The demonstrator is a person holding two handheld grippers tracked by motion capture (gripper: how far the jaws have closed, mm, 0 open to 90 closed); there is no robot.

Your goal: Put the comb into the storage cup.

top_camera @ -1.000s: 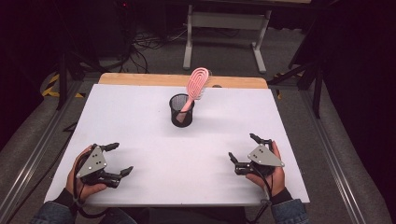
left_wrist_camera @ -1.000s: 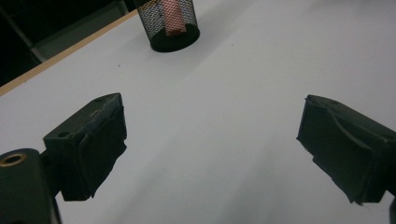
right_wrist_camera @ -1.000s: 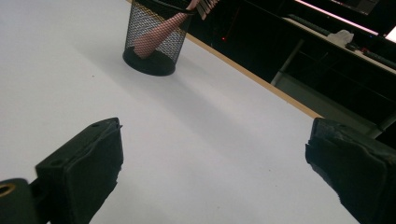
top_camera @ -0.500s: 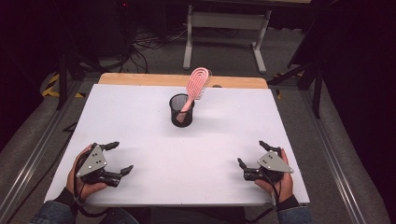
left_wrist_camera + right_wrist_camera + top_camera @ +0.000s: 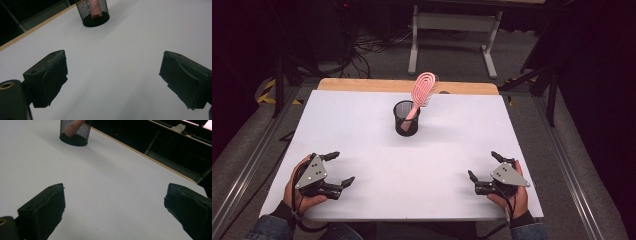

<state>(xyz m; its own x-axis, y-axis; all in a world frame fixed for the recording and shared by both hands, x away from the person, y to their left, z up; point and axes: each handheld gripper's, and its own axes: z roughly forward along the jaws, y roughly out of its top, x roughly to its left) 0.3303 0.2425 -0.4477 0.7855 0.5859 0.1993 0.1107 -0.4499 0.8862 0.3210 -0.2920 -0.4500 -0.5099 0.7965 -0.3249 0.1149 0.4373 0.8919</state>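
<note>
A pink hairbrush (image 5: 422,91) stands handle-down in a black mesh cup (image 5: 406,118) at the far middle of the white table (image 5: 362,130). In the left gripper view the cup (image 5: 93,12) sits at the top with the pink handle (image 5: 95,10) behind its mesh. The right gripper view has the cup (image 5: 74,132) at its upper left. My left gripper (image 5: 342,169) rests open near the front left edge, nothing between its jaws. My right gripper (image 5: 483,165) is open near the front right edge, also empty. Both are far from the cup.
A wooden strip (image 5: 362,85) runs along the table's far edge. Beyond it are a grey metal stand (image 5: 452,30) and cables on the dark floor. A black frame leg (image 5: 552,95) stands off the right side.
My right gripper has drawn back toward the front right edge of the table. The left gripper, cup and brush have stayed put.
</note>
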